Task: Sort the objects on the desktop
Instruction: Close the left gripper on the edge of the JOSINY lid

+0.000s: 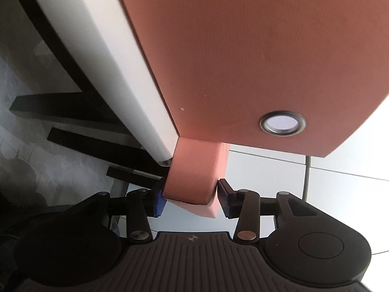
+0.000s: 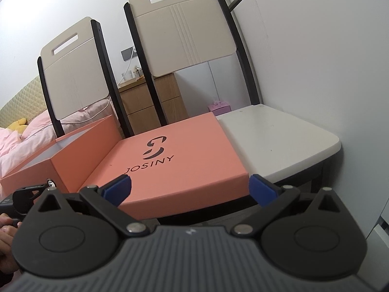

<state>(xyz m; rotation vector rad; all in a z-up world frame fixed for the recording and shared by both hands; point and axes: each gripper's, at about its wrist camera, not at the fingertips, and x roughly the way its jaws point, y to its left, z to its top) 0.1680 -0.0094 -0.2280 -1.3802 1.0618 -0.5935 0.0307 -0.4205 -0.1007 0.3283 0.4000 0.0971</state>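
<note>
An open orange box (image 2: pixel 36 160) and its orange lid (image 2: pixel 170 160), printed JOSINY, lie on a white chair seat (image 2: pixel 279 136). In the left wrist view the box wall (image 1: pixel 243 60) with a metal eyelet (image 1: pixel 282 123) fills the frame. My left gripper (image 1: pixel 192 200) is shut on an orange corner piece (image 1: pixel 194 175) below that wall, which looks like the lid's rim. The left gripper (image 2: pixel 26 192) also shows at the box's near left corner. My right gripper (image 2: pixel 189 187) stands open just in front of the lid's near edge, holding nothing.
Two chair backs (image 2: pixel 184 26) stand behind the box. Behind them are a wooden drawer unit (image 2: pixel 155 102) and a bed with pink bedding (image 2: pixel 14 141). A white wall (image 2: pixel 328 48) is close on the right. A hand (image 2: pixel 7 231) holds the left gripper. Black chair legs (image 1: pixel 73 112) stand over a tiled floor (image 1: pixel 340 182).
</note>
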